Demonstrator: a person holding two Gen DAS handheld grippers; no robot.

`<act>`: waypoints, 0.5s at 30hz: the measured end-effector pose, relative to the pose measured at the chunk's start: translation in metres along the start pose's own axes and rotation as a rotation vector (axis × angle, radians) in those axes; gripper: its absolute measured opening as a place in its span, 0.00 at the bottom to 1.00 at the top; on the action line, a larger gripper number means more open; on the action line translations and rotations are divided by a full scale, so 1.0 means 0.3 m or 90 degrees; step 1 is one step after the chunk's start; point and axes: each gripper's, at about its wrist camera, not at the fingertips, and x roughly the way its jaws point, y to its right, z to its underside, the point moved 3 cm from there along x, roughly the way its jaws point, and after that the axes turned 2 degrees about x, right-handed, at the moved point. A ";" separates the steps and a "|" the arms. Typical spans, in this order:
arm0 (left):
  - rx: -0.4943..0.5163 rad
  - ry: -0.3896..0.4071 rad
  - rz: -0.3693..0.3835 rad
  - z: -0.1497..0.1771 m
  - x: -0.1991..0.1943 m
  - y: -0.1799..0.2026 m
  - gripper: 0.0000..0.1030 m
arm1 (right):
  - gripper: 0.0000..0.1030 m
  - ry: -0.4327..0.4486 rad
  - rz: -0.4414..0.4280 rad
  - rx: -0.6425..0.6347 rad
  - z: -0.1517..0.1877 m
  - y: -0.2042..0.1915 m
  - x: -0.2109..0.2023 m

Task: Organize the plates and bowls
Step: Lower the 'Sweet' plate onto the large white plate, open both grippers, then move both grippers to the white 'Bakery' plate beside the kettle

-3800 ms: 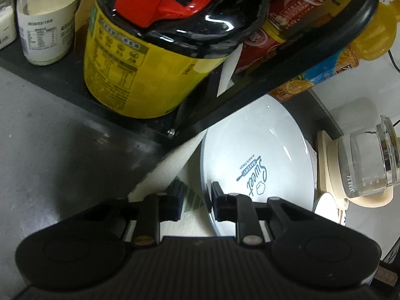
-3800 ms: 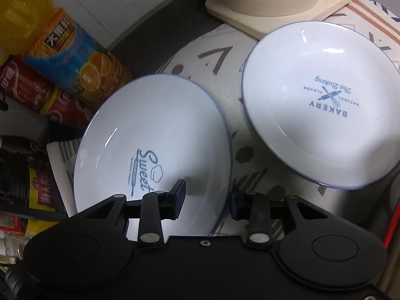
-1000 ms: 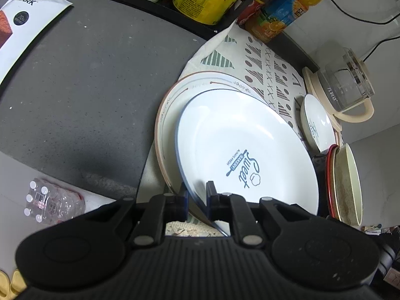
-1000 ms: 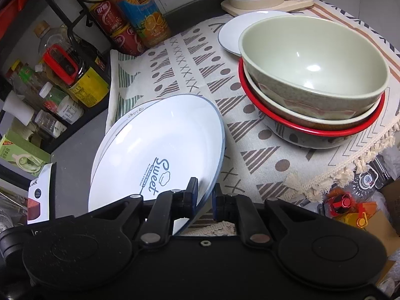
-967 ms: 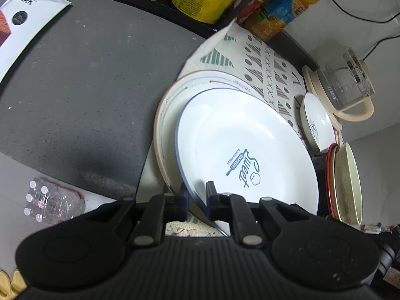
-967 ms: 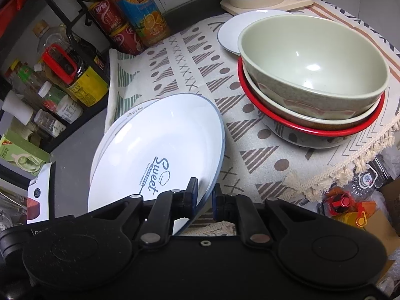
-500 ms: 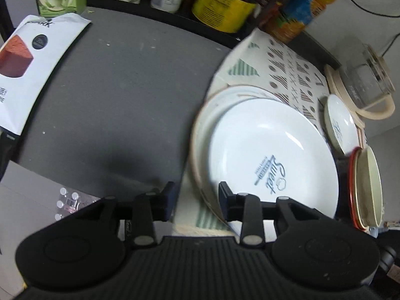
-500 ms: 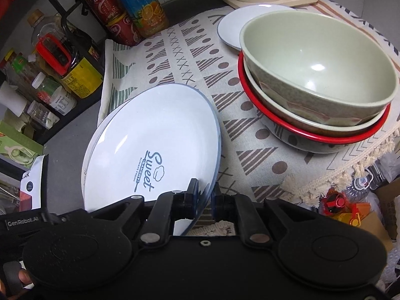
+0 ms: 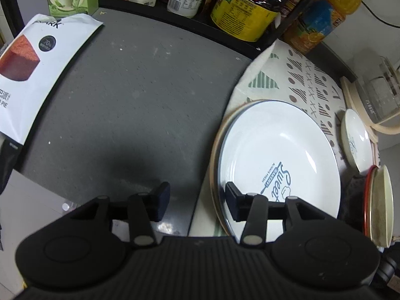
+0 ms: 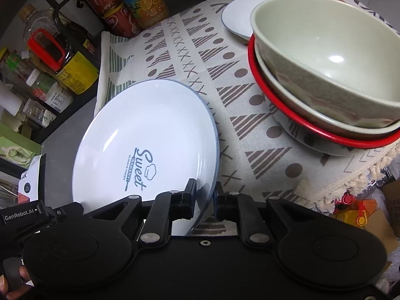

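Left wrist view: left tool (image 9: 196, 198) spread wide, gripping nothing, held over the near edge of the grey tabletop (image 9: 130, 95). Right finger (image 9: 233, 201) over the near-left rim of the white plate (image 9: 277, 155); contact cannot be told. White plate, printed "Sweet", stacked on a larger brown-rimmed plate (image 9: 217, 147), both on the patterned cloth (image 9: 305, 85). Small plate (image 9: 356, 138) to the far right on the cloth, beside the glass kettle (image 9: 377, 92). Stacked bowls (image 9: 378, 202) at the right edge. Bottles and jars along the far side; white pouch (image 9: 37, 70) at far left.

Right wrist view: right tool (image 10: 205, 197) pressed together on the near-right rim of the white plate (image 10: 142, 147), one finger on each face. Plate tilted, right side raised. Stacked bowls (image 10: 325, 75) to the right on the patterned cloth (image 10: 232, 115), a pale green bowl uppermost, a red-rimmed one beneath. Small plate (image 10: 236, 17) beyond the bowls, partly hidden by them.
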 end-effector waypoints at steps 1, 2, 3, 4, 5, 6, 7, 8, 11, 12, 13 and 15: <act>0.001 0.000 -0.003 -0.005 0.005 0.000 0.45 | 0.14 0.002 0.000 -0.003 -0.001 -0.004 0.002; 0.002 -0.003 -0.003 -0.009 0.011 0.002 0.45 | 0.15 0.002 0.003 -0.008 -0.002 -0.008 0.004; 0.003 -0.006 -0.003 -0.013 0.018 0.004 0.45 | 0.15 0.002 0.005 -0.013 -0.003 -0.011 0.005; 0.002 -0.008 -0.004 -0.016 0.022 0.005 0.45 | 0.16 0.000 0.007 -0.017 -0.005 -0.013 0.006; 0.003 -0.012 -0.007 -0.019 0.023 0.007 0.45 | 0.17 -0.006 0.009 -0.022 -0.008 -0.015 0.004; 0.006 -0.017 -0.012 -0.021 0.021 0.010 0.45 | 0.19 -0.010 0.009 -0.026 -0.013 -0.018 -0.003; 0.010 -0.021 -0.020 -0.026 0.014 0.015 0.45 | 0.21 -0.009 0.009 -0.029 -0.020 -0.022 -0.017; 0.016 -0.019 -0.027 -0.032 0.004 0.022 0.45 | 0.31 -0.007 0.006 -0.033 -0.028 -0.028 -0.032; 0.020 -0.016 -0.017 -0.059 -0.020 0.043 0.48 | 0.50 0.009 -0.016 -0.061 -0.058 -0.053 -0.084; 0.020 -0.020 -0.009 -0.069 -0.021 0.051 0.52 | 0.53 0.016 -0.016 -0.072 -0.071 -0.063 -0.098; 0.023 -0.022 -0.001 -0.079 -0.022 0.062 0.53 | 0.55 0.020 -0.017 -0.079 -0.083 -0.070 -0.106; 0.040 -0.013 0.009 -0.105 -0.025 0.089 0.57 | 0.55 0.029 -0.025 -0.083 -0.112 -0.079 -0.118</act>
